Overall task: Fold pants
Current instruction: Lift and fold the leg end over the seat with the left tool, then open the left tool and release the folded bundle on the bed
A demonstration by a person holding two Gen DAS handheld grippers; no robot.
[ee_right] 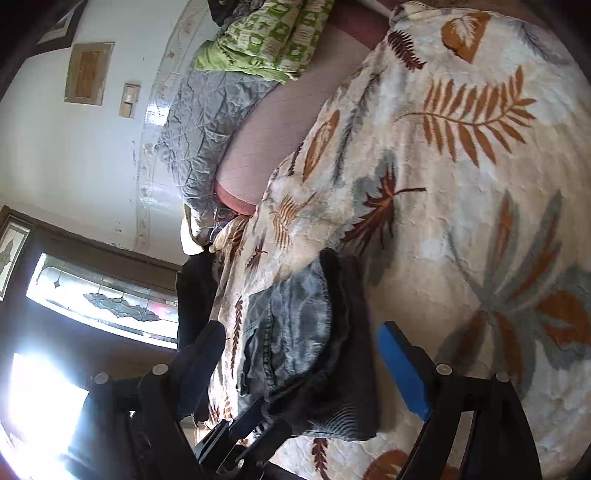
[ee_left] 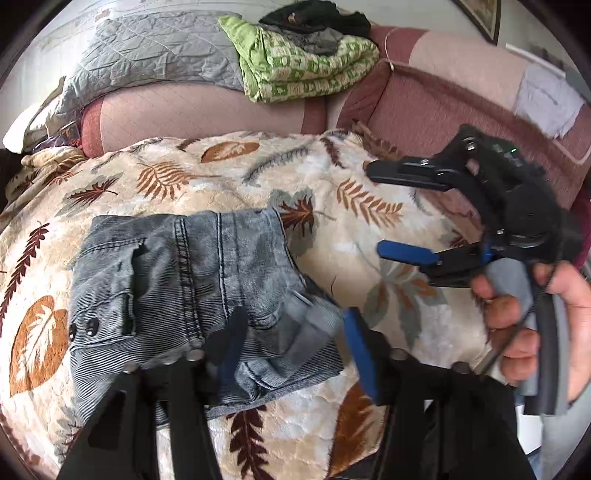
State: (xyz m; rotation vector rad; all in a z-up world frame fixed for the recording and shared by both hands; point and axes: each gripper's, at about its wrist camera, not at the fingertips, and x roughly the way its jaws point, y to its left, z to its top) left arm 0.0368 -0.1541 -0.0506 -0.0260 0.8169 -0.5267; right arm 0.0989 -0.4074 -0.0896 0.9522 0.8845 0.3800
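Your left gripper (ee_left: pixel 291 343) hangs over the folded grey pants (ee_left: pixel 192 295) with its jaws apart — no pad pressing the denim. The pants lie on the leaf-print blanket (ee_left: pixel 369 206). To the right, your hand (ee_left: pixel 535 325) holds the right gripper (ee_left: pixel 376 206), jaws wide, above bare blanket.

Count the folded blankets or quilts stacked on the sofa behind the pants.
2. A grey quilt lies on the sofa's left end; a green patterned blanket sits beside it, under dark clothes. Others may be hidden.
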